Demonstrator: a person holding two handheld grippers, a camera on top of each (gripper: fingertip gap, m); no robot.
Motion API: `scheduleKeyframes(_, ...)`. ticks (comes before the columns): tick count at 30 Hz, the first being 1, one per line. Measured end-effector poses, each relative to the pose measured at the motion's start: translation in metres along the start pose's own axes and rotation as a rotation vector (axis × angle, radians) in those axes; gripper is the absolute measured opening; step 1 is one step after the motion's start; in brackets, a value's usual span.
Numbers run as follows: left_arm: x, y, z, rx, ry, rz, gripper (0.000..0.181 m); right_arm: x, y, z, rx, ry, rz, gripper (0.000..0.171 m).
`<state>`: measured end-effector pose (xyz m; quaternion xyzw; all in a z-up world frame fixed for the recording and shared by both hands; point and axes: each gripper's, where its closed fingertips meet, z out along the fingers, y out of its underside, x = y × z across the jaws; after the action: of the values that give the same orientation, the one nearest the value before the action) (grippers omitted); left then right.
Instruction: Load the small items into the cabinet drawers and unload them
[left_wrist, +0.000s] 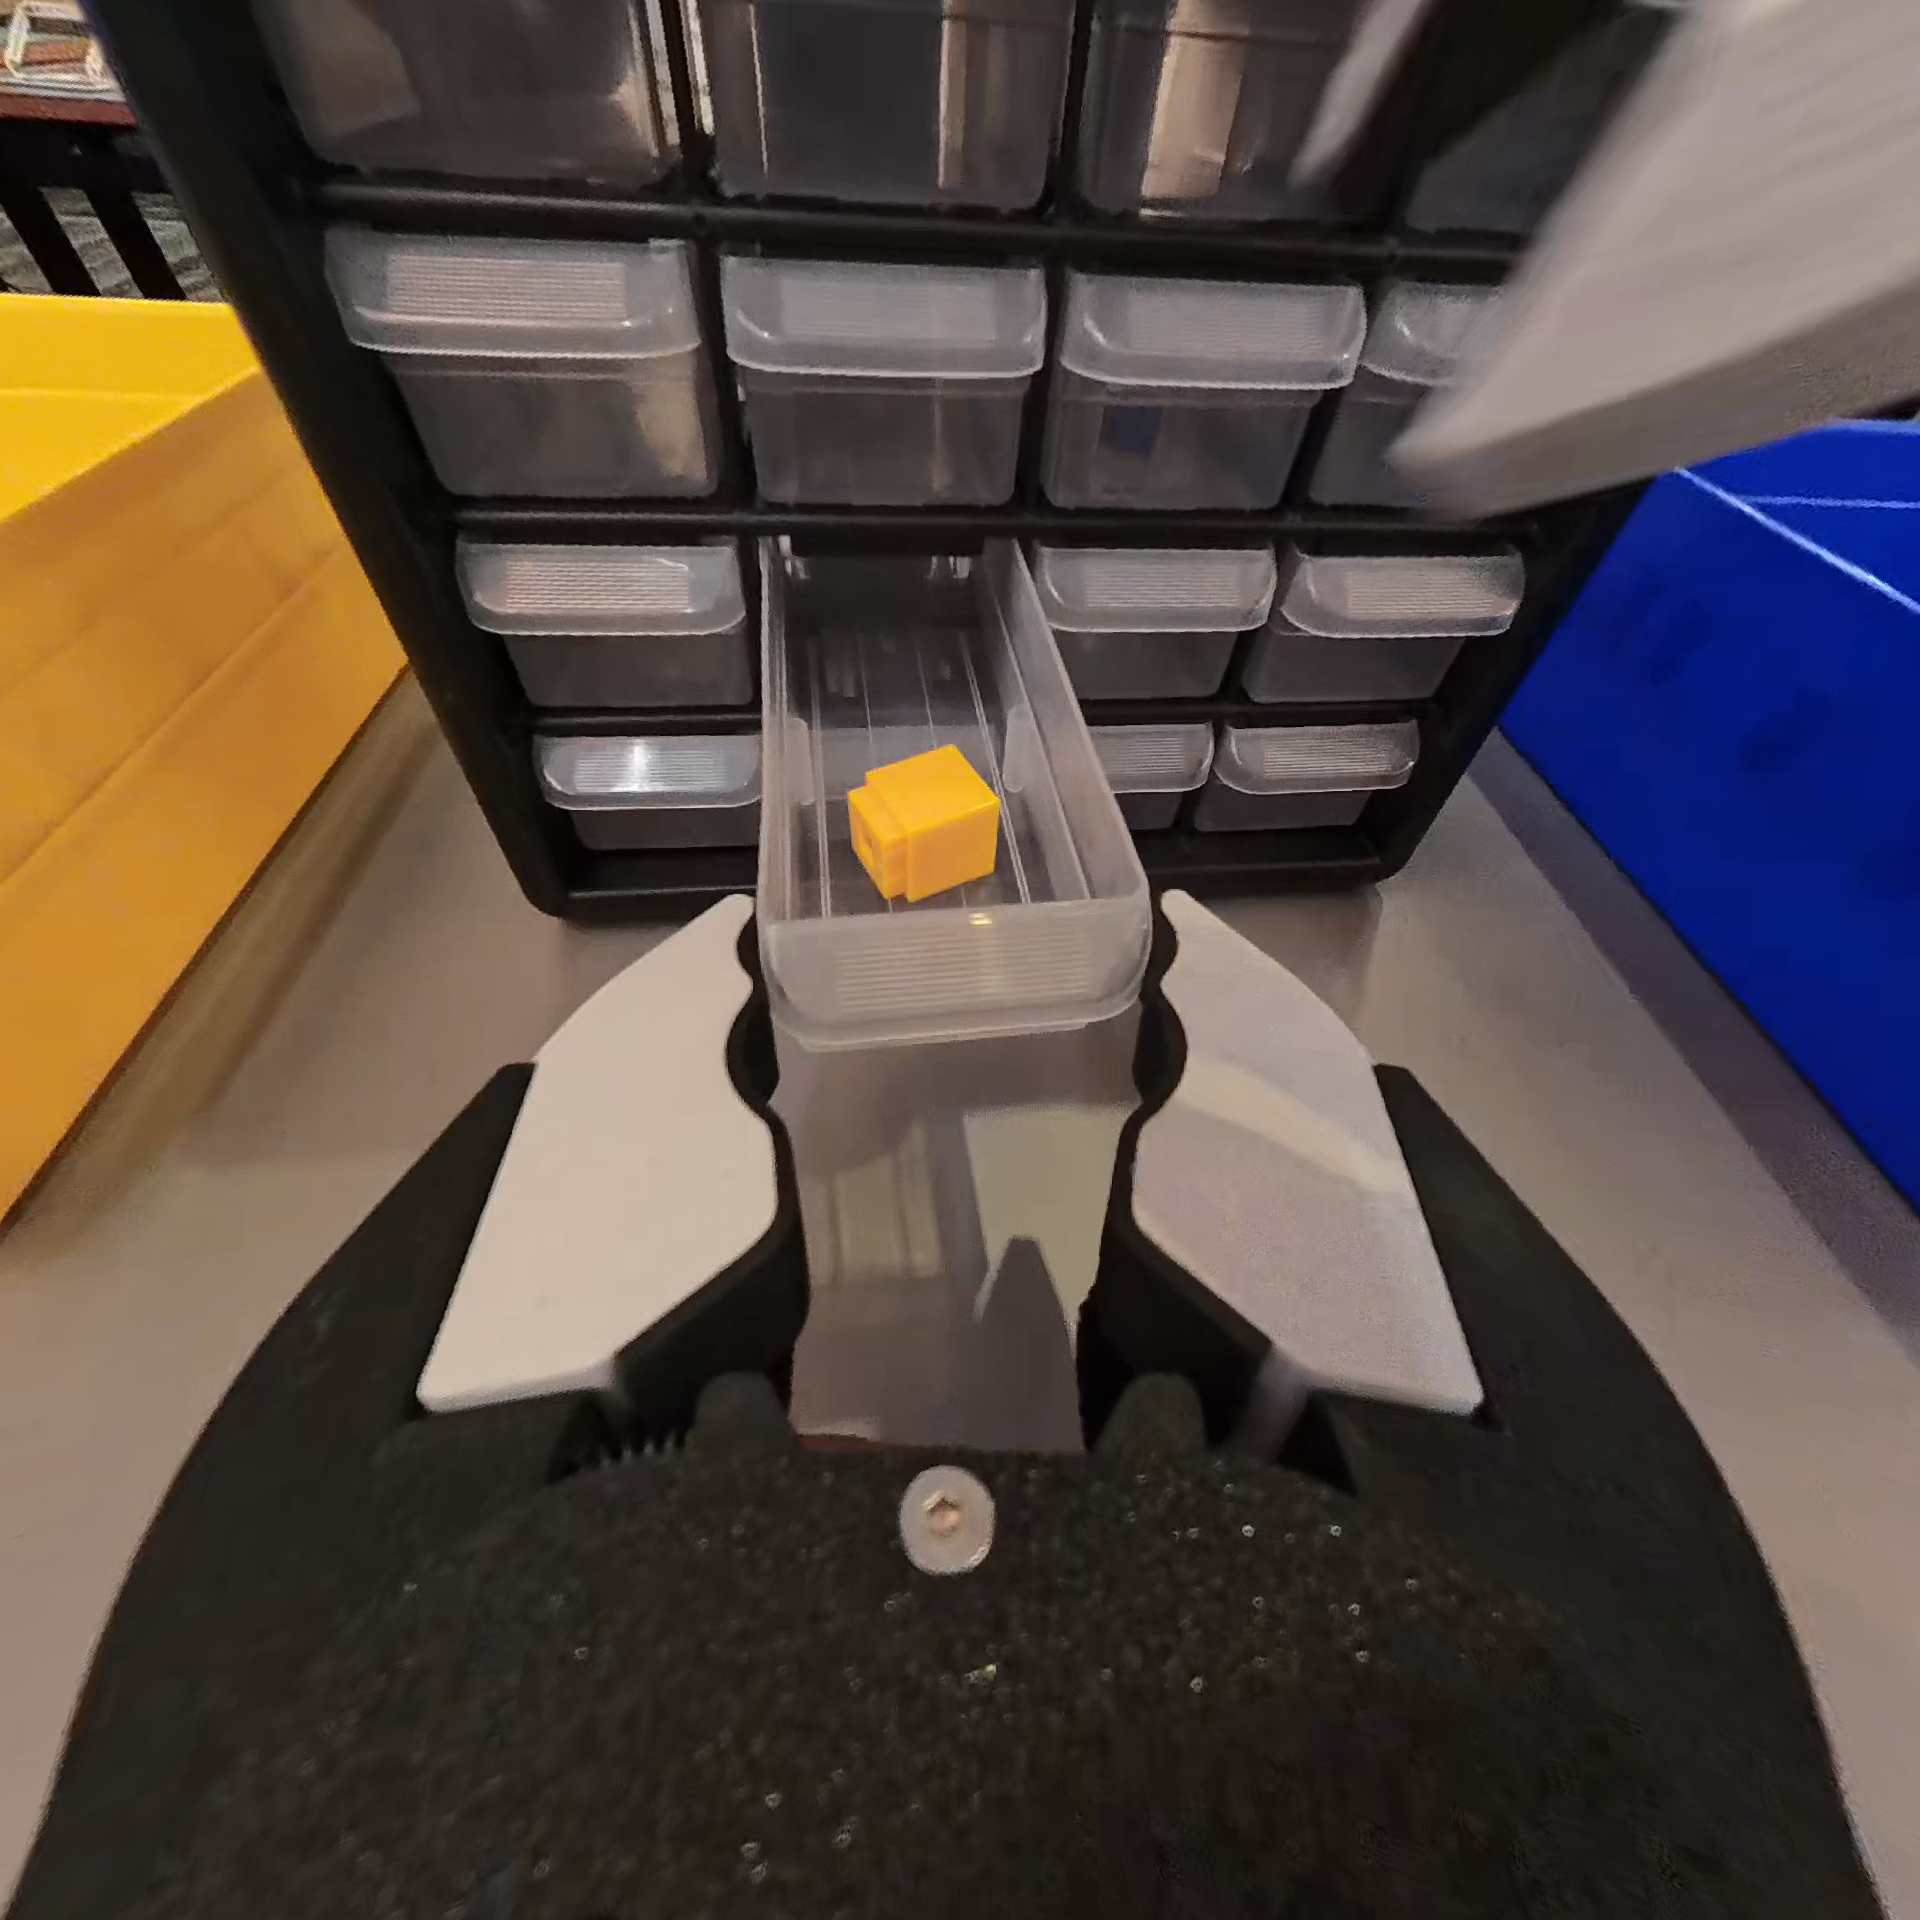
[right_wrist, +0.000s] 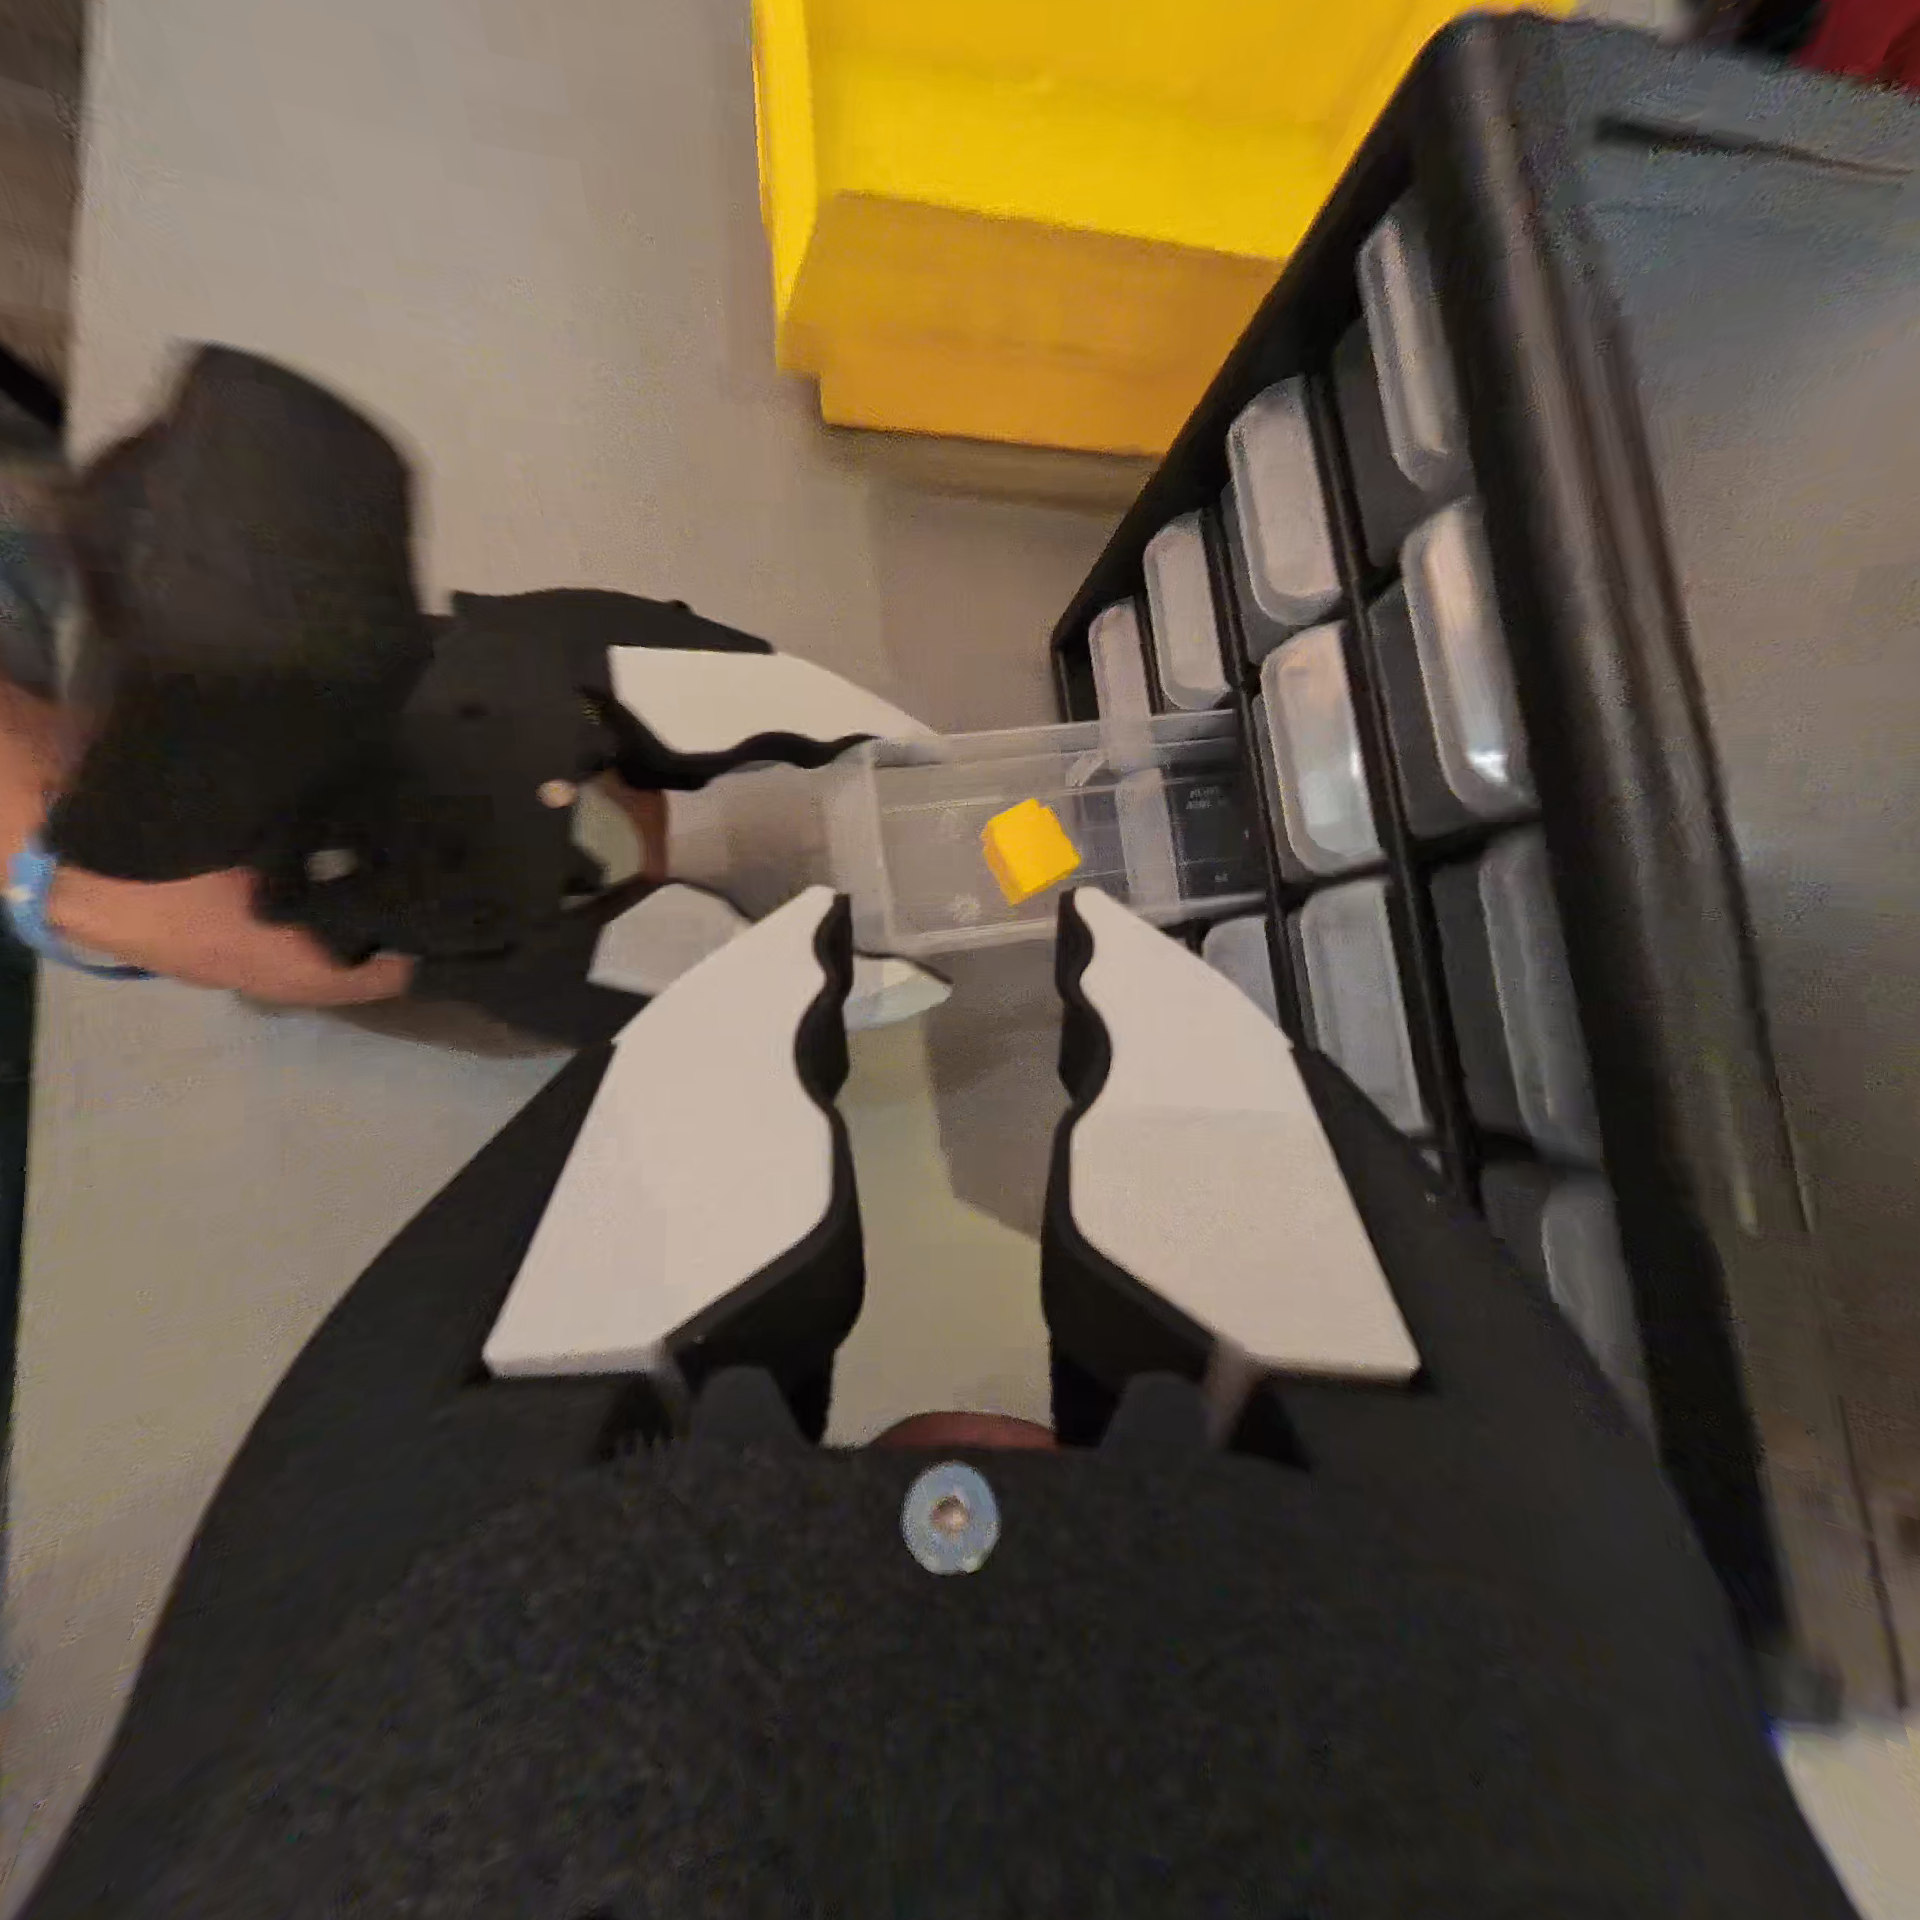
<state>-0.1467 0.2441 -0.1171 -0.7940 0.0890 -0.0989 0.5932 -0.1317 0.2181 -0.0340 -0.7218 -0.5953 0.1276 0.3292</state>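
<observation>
One yellow block (left_wrist: 923, 834) lies in the drawer (left_wrist: 956, 971) gripped by left fingers (left_wrist: 727, 997) (right fingers (right_wrist: 821, 997) open above).

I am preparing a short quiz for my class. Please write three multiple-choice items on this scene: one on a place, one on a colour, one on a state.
1. Where is the small block?
A. in the pulled-out drawer
B. in the blue bin
C. on the table

2. What colour is it?
A. red
B. yellow
C. green

3. How is the right gripper?
A. shut on the block
B. shut on the drawer
C. open, holding nothing

Answers: 1 A, it lies on the clear drawer's floor; 2 B, both views show yellow; 3 C, its fingers stand apart above the drawer.
</observation>
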Motion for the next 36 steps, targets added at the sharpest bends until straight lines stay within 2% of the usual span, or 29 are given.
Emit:
scheduleKeyframes(4,0.0,-0.001,-0.006,0.02,-0.001,0.019,0.067,0.002,0.013,0.051,-0.271,-0.101,-0.091,0.039)
scheduleKeyframes(9,0.0,0.001,-0.009,0.016,0.005,0.015,0.067,0.008,0.012,0.079,-0.376,-0.129,-0.153,0.038)
scheduleKeyframes(18,0.0,0.002,-0.012,0.019,0.005,0.022,0.067,0.011,0.034,0.092,-0.551,-0.178,-0.226,0.036)
scheduleKeyframes(19,0.0,0.003,-0.012,0.011,0.003,0.027,0.067,0.01,0.035,0.093,-0.555,-0.188,-0.227,0.034)
scheduleKeyframes(20,0.001,0.004,-0.012,0.008,0.001,0.03,0.067,0.009,0.034,0.093,-0.551,-0.198,-0.227,0.023)
scheduleKeyframes(24,0.001,0.003,-0.013,0.015,0.002,0.031,0.067,0.01,0.031,0.089,-0.536,-0.176,-0.258,0.021)
scheduleKeyframes(27,0.001,0.003,-0.013,0.012,0.004,0.028,0.067,0.011,0.018,0.069,-0.461,-0.152,-0.249,0.021)
scheduleKeyframes(29,0.001,0.003,-0.012,0.009,0.004,0.028,0.067,0.008,0.0,0.043,-0.37,-0.136,-0.239,0.021)
scheduleKeyframes(33,0.001,0.004,-0.012,0.007,0.003,0.028,0.067,0.009,-0.029,-0.039,-0.19,-0.05,-0.228,0.021)
scheduleKeyframes(36,0.0,0.004,-0.012,0.008,0.006,0.022,0.067,0.028,-0.018,-0.11,-0.134,0.1,-0.168,0.021)
